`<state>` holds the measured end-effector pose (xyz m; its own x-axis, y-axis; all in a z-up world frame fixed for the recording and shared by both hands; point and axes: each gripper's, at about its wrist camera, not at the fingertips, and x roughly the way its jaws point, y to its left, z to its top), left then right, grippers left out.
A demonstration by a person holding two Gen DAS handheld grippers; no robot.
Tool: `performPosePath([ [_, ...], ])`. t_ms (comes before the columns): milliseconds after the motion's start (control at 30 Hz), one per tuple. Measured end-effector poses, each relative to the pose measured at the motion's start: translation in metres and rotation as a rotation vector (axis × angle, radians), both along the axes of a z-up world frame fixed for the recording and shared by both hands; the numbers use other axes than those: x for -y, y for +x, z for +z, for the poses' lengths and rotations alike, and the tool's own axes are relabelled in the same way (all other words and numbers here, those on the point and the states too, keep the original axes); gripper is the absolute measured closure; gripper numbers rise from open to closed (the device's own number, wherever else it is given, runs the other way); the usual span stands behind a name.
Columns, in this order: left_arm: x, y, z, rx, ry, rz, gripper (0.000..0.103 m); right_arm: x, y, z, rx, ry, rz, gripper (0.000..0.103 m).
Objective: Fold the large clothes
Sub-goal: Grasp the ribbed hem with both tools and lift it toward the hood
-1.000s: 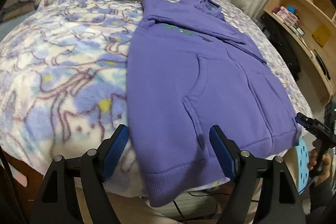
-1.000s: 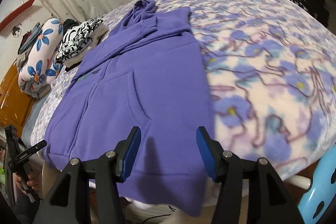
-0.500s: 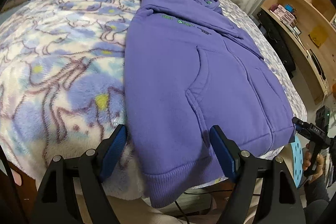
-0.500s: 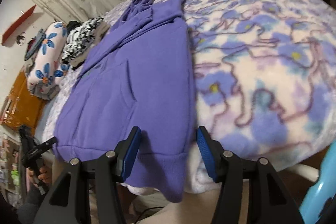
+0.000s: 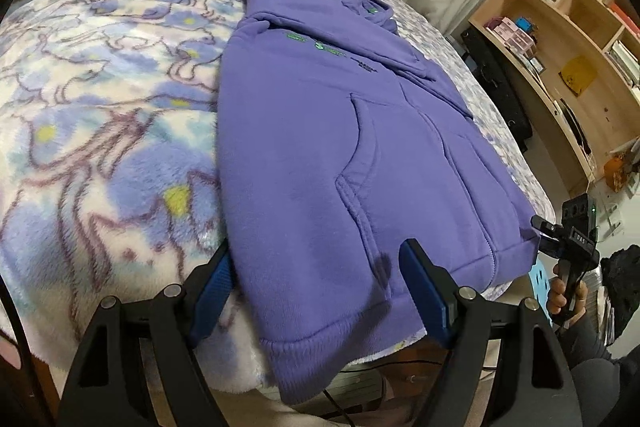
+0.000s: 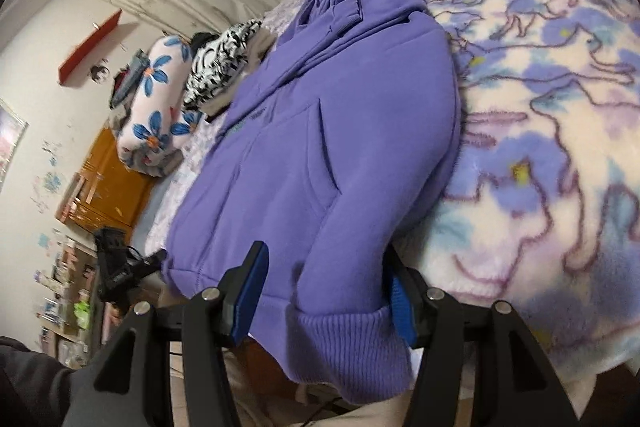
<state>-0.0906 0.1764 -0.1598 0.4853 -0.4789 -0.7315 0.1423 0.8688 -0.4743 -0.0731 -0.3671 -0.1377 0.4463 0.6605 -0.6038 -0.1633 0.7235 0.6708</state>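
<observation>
The purple hoodie [image 5: 340, 155] lies flat on the floral blanket [image 5: 100, 115], its ribbed hem overhanging the near edge. Left gripper [image 5: 316, 291] stands open astride the hem's left corner. Right gripper [image 6: 324, 295] straddles the hem's right corner; pad contact appears absent, though blur limits certainty.

We see both wrist views looking down along their fingers from the bed's near edge, close to the purple hoodie [image 5: 340, 155] hem. Left view sits at the hem's left corner, right gripper [image 5: 560, 239] at 3 o'clock. Right view sits at the opposite corner, left gripper [image 6: 132, 267] at 9 o'clock. Both share hoodie [image 6: 320, 147] and blanket [image 5: 100, 107].
</observation>
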Motion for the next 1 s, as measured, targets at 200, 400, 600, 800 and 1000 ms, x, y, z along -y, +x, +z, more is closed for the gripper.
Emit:
performPosePath([
  [200,0.018,0.017,0.002,0.009,0.003,-0.022,0.030,-0.022,0.008,0.009,0.049,0.004,0.066,0.053],
  [400,0.034,0.029,0.004,0.002,0.063,0.010,0.076,-0.048,0.019,0.013,0.059,-0.130,0.087,0.071],
  [600,0.046,0.028,0.029,0.020,0.104,0.062,0.090,-0.052,0.001,0.042,0.159,-0.199,0.054,0.083],
  [800,0.053,0.009,0.070,0.113,0.119,0.080,0.090,-0.055,-0.020,0.076,0.250,-0.198,0.076,0.085],
  [1000,0.057,-0.022,0.096,0.132,0.135,0.044,0.091,-0.063,-0.043,0.092,0.271,-0.195,0.137,0.085],
])
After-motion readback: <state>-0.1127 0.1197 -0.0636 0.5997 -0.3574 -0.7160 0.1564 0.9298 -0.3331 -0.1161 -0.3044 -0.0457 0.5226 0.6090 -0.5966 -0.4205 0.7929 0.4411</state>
